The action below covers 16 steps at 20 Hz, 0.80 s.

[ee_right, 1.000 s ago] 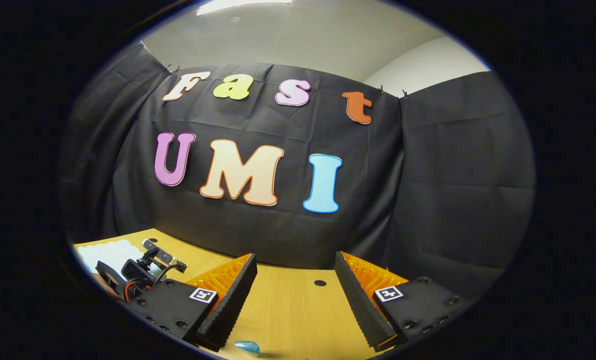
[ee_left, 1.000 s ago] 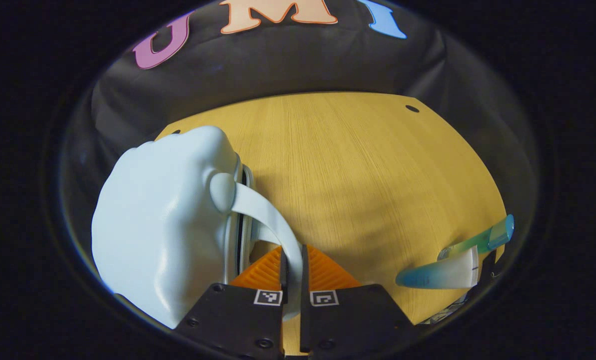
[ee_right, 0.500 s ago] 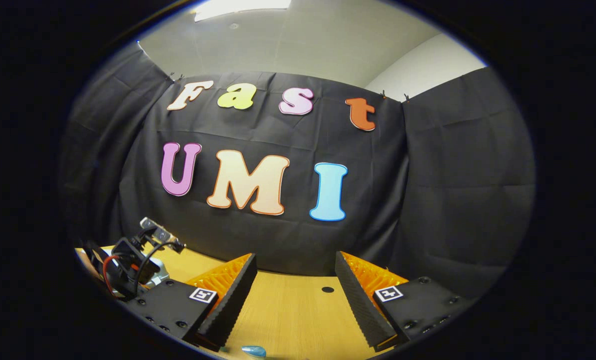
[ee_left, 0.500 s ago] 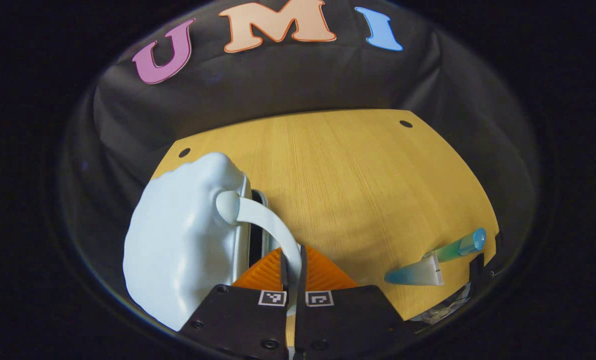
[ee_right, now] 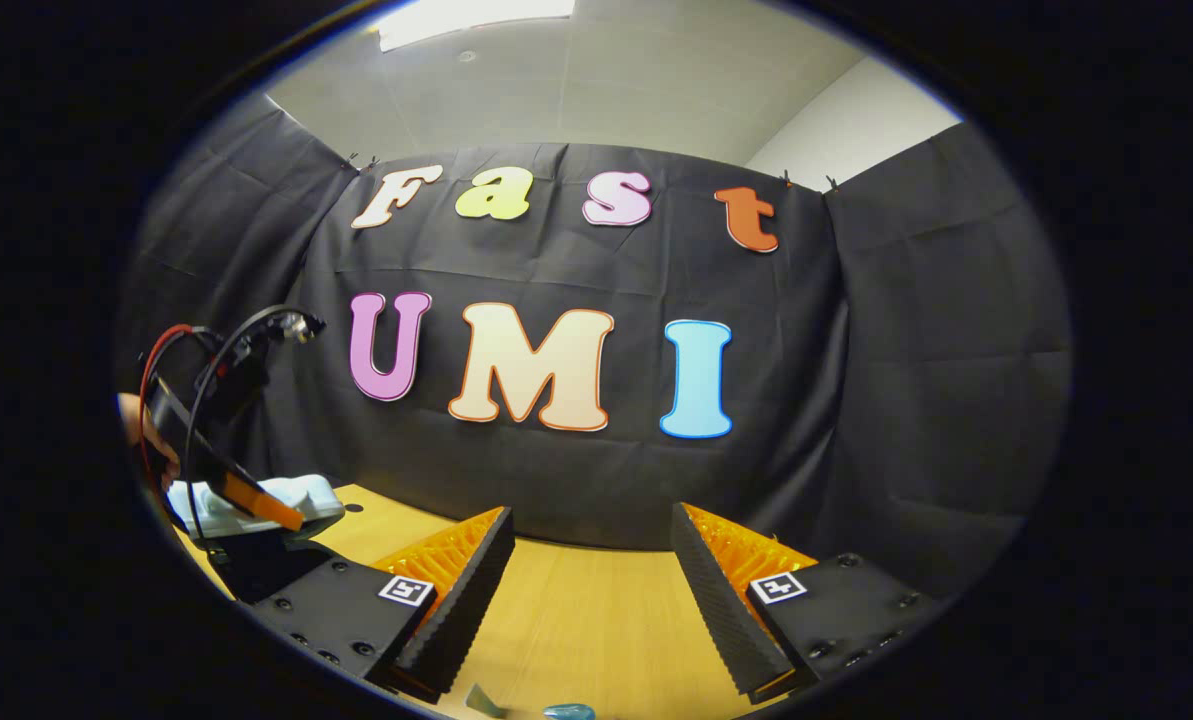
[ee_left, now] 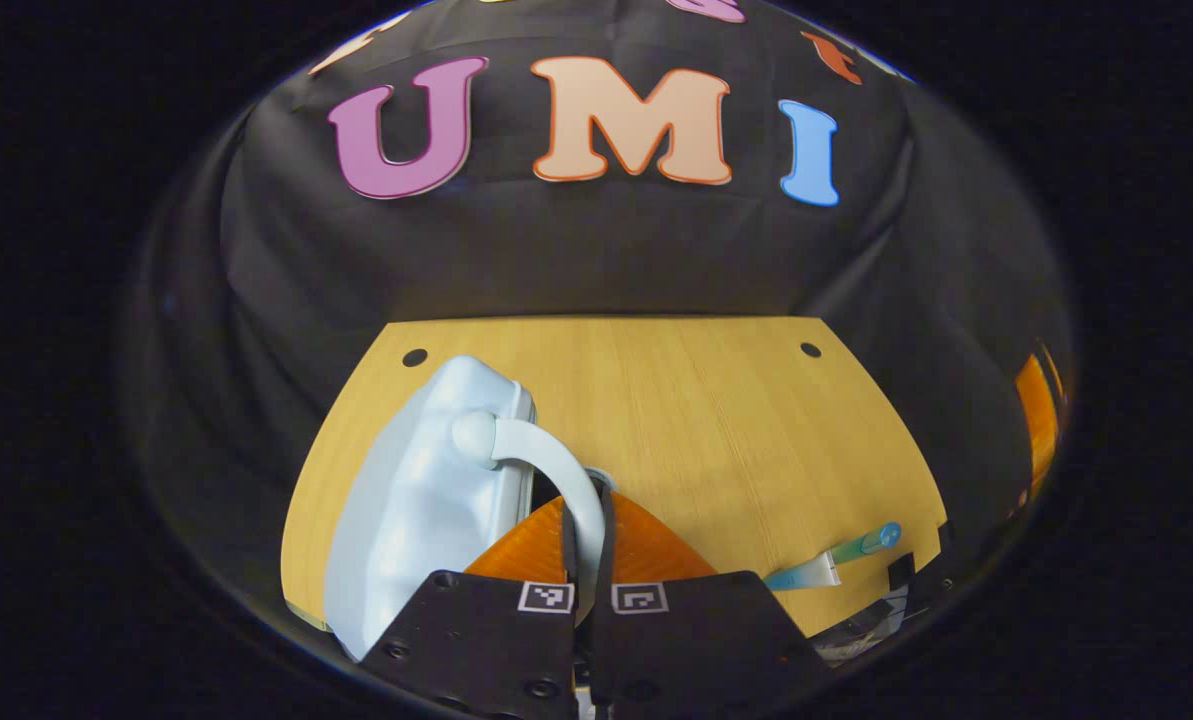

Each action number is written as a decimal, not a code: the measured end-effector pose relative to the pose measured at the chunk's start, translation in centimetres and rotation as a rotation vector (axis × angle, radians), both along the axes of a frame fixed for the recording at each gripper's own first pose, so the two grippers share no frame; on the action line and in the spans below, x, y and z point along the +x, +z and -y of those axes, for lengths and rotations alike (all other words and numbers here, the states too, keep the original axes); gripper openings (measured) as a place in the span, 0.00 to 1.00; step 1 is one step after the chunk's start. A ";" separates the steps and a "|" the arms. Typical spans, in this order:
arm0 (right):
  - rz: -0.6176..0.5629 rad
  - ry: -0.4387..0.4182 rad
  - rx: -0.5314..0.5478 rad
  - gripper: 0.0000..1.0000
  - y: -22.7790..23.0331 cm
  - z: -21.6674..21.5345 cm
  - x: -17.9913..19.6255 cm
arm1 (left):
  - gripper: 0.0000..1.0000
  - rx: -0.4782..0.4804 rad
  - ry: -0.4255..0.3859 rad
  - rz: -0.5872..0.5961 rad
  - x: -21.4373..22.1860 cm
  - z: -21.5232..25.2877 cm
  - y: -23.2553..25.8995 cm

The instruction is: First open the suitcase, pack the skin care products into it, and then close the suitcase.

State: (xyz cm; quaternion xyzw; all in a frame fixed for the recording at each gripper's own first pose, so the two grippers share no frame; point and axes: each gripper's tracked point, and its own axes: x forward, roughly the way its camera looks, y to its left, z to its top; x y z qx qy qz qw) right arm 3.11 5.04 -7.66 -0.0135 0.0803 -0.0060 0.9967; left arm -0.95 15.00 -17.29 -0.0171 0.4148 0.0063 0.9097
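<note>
The left gripper [ee_left: 586,530] is pinching the pale blue handle [ee_left: 546,465] of the one suitcase [ee_left: 426,500], both orange-backed fingers [ee_left: 526,545] pressing together on the strap. The suitcase is sitting on the left part of the wooden worktop [ee_left: 696,420], its shell filling the space to the left of the gripper; whether it is lifted clear of the surface cannot be told. One skin care tube [ee_left: 831,565], white with a blue-green end, is lying near the worktop's right front edge, well apart from the suitcase. Two small dark holes are showing near the worktop's far corners. In the right gripper view, the right gripper [ee_right: 591,600] is hovering above the worktop [ee_right: 576,630] with its fingers spread and gripping nothing. The left gripper [ee_right: 246,490], with red and black cables, is appearing at far left over the suitcase [ee_right: 296,495].
</note>
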 end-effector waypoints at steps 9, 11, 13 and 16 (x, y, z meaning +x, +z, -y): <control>0.007 0.042 0.006 0.99 -0.3 -7.9 3.2 | 0.00 0.098 0.054 0.128 0.8 -13.3 4.9; 0.015 0.044 0.004 0.99 -0.1 -9.7 3.8 | 0.00 0.094 0.052 0.134 0.5 -15.5 5.3; 0.032 0.039 0.009 0.99 0.3 -11.3 4.3 | 0.00 0.092 0.054 0.144 0.6 -17.8 5.4; 0.041 0.034 0.002 1.00 0.6 -13.3 5.0 | 0.00 0.110 0.075 0.134 0.6 -22.0 5.0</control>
